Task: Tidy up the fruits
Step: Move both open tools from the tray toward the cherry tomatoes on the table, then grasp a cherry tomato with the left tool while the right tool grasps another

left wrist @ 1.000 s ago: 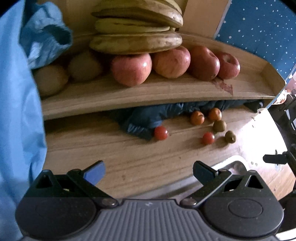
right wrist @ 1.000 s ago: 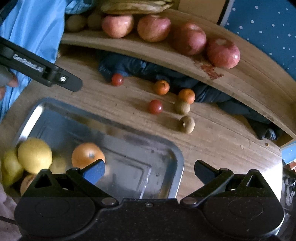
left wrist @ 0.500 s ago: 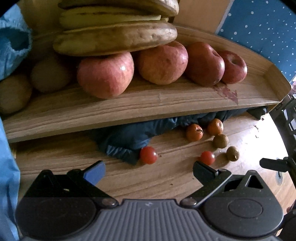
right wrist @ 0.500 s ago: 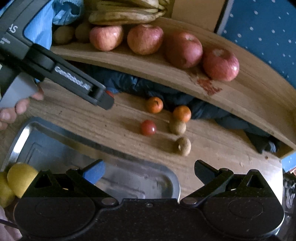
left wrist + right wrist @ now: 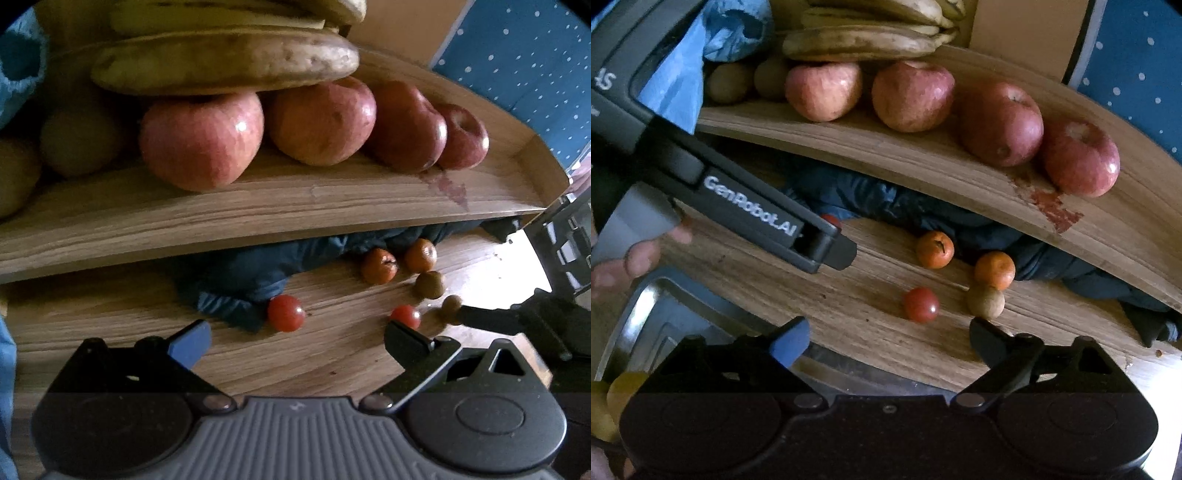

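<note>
Here, from beside the table:
Left gripper (image 5: 295,341): jaws spread wide with nothing between them, hanging over the wooden tabletop (image 5: 110,325) just short of a small red cherry tomato (image 5: 286,313).
Right gripper (image 5: 888,341): jaws have just been closing a little but stand apart and empty; a second red cherry tomato (image 5: 921,304) lies just ahead, between the two fingertips.
Small fruits: two little orange mandarins (image 5: 934,249) and a round brown-green fruit (image 5: 985,301) lie close together on the tabletop near a crumpled dark blue cloth (image 5: 849,192).
Shelf: a curved wooden shelf (image 5: 258,214) carries four large red apples (image 5: 201,142) in a row, with spotted yellow bananas (image 5: 225,61) resting on top.
Tray: a shiny rectangular metal tray (image 5: 646,317) sits low on the left of the right-wrist view, yellow fruits (image 5: 624,384) at its corner.
Person: fingers (image 5: 639,254) grip the left gripper's handle.
</note>
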`<control>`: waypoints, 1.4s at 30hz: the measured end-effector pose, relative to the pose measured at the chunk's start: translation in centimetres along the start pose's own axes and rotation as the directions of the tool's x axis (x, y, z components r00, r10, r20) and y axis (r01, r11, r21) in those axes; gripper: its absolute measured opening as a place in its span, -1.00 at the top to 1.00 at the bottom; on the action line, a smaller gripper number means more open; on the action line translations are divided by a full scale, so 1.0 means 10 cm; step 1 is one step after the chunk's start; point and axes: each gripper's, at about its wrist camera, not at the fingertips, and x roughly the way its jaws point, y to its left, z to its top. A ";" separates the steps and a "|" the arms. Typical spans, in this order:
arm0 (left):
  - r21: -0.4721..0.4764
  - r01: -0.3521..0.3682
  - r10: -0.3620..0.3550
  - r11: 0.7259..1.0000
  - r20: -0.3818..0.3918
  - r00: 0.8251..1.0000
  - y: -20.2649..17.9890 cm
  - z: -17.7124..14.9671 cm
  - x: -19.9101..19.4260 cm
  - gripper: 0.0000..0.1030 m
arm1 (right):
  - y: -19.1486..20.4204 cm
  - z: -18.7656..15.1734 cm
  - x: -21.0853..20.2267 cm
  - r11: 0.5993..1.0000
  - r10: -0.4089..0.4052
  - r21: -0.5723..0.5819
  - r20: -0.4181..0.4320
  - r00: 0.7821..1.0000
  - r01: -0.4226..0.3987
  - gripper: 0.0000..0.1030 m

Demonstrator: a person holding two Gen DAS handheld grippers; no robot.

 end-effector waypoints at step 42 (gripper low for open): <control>-0.062 0.004 -0.005 0.998 -0.013 1.000 0.00 0.10 0.24 0.16 | -0.22 0.06 0.35 0.994 -0.008 0.113 -0.009 1.000 0.009 0.25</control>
